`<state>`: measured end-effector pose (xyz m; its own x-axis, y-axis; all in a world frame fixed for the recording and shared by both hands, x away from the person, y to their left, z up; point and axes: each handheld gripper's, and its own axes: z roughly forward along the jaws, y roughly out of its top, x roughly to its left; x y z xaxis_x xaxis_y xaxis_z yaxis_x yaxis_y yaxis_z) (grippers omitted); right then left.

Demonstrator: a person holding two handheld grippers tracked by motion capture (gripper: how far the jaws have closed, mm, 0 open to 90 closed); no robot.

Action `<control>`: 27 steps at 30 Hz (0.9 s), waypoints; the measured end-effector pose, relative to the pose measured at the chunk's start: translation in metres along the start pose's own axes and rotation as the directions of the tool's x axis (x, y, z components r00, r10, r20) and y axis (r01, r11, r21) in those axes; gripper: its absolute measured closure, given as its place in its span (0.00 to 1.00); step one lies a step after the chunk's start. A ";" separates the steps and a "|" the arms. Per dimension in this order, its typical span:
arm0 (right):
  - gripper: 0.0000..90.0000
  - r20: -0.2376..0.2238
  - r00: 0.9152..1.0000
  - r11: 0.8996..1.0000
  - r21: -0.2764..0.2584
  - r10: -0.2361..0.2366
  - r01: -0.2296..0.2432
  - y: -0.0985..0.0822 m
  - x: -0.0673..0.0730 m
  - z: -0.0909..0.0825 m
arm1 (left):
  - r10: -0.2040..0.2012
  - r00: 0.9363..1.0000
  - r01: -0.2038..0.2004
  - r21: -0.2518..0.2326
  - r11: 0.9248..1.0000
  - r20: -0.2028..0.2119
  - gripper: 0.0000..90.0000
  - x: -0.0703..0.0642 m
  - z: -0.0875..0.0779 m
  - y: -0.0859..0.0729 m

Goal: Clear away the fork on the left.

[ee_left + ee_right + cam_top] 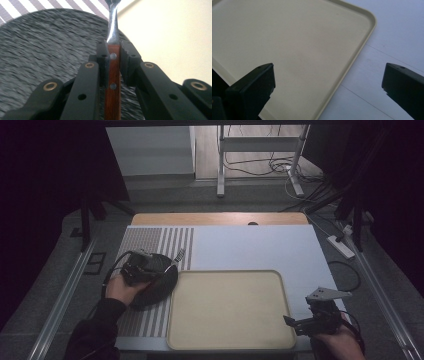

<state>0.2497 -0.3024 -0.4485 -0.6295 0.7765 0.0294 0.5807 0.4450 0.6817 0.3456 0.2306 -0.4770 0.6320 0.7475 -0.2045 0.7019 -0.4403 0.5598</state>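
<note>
The left gripper [113,62] is pinching a piece of cutlery, prob. a fork [113,75], by its wooden handle w/ two rivets; the pads press on both flat sides of the handle, and the steel neck runs on past the jaw tips. So the utensil's long axis lies straight along the gripper's own line, head pointing away from the hand. In the high view the left gripper [142,267] hangs over a dark speckled plate [157,282] on the striped part of the mat [150,240], and the metal end pokes out up and to the right, toward the far left corner of the beige tray [277,285]. The tray's left rim sits just beside the plate, on the side the head points to, so judging from this, a short carry along that same axis would bring the utensil over the tray; the left hand is clearly the nearer one. The right gripper [300,322] waits at the tray's near right corner, well apart from the utensil, jaws spread wide w/ nothing between them, over the tray edge and the white worktop [387,32].
</note>
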 end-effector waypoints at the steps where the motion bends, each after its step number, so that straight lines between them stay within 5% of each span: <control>1: 0.00 -0.001 1.000 1.000 0.000 -0.001 0.001 0.000 0.000 0.000 | -0.006 1.000 0.006 0.003 1.000 -0.002 0.87 -0.004 -0.001 -0.002; 15: 0.00 0.004 1.000 1.000 0.006 -0.016 0.016 0.001 0.002 0.001 | -0.074 0.997 0.074 -0.028 0.997 0.000 0.87 -0.055 -0.009 -0.026; 18: 0.00 0.004 1.000 1.000 0.006 -0.019 0.019 0.001 0.002 0.001 | -0.069 0.997 0.068 -0.010 0.998 -0.027 0.87 -0.072 -0.005 -0.026; 27: 0.00 0.005 1.000 1.000 0.011 -0.021 0.021 0.001 0.002 0.001 | -0.084 0.996 0.084 0.004 0.996 0.027 0.87 -0.090 0.012 -0.019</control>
<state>0.2493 -0.2996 -0.4490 -0.6389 0.7692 0.0113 0.5730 0.4660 0.6742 0.2797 0.1656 -0.4792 0.5794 0.7680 -0.2728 0.7541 -0.3781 0.5370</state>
